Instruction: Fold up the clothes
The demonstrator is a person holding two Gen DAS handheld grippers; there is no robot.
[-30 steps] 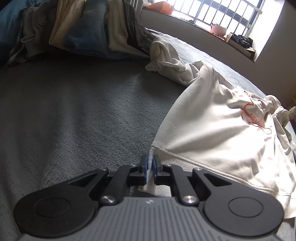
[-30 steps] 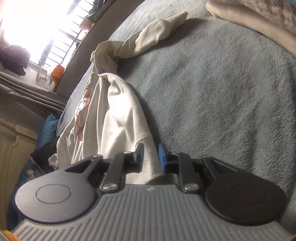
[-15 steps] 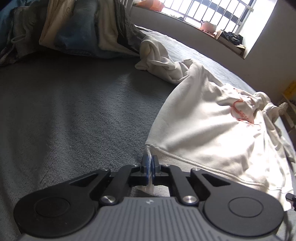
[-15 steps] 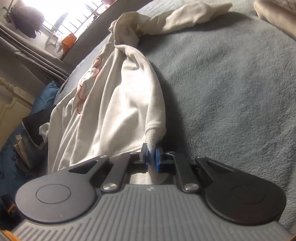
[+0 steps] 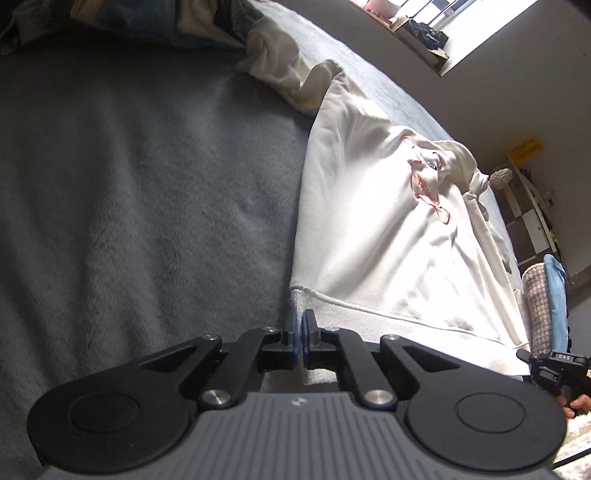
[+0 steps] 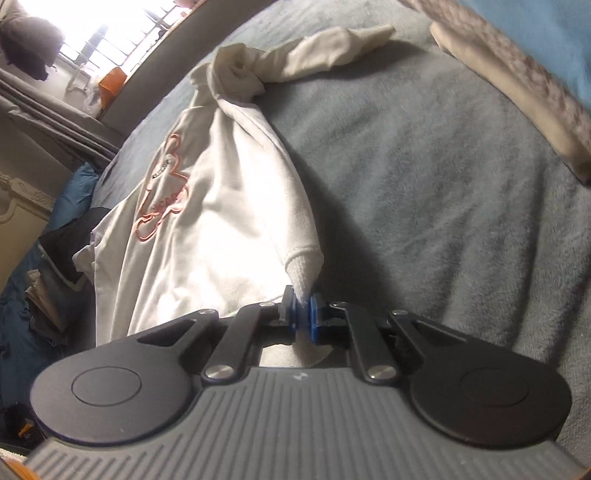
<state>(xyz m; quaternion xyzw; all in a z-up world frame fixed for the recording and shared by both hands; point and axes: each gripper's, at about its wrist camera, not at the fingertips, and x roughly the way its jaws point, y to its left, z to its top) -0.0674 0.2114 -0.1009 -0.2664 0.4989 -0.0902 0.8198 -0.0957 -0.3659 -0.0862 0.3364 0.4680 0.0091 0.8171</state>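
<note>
A white sweatshirt (image 5: 373, 225) with a pink outline print lies on the grey blanket (image 5: 140, 192), its body stretched away from me. My left gripper (image 5: 298, 325) is shut on the left corner of its ribbed hem. In the right wrist view the same sweatshirt (image 6: 207, 206) runs up to a twisted sleeve (image 6: 295, 66), and my right gripper (image 6: 303, 314) is shut on the right hem corner, which is lifted off the blanket (image 6: 424, 192). At the lower right edge of the left wrist view the other gripper's black body (image 5: 554, 365) shows, with a hand behind it.
A heap of other clothes (image 5: 155, 18) lies at the far end of the bed. A window sill with clutter (image 5: 417, 26) runs behind. Folded checked and blue fabric (image 6: 517, 62) sits at the upper right in the right wrist view. Dark clothes (image 6: 55, 266) lie beside the bed.
The right gripper closed on the hem corner and raised it. The left gripper stayed shut on its corner and tilted, so the sweatshirt now lies pulled straighter between the two corners.
</note>
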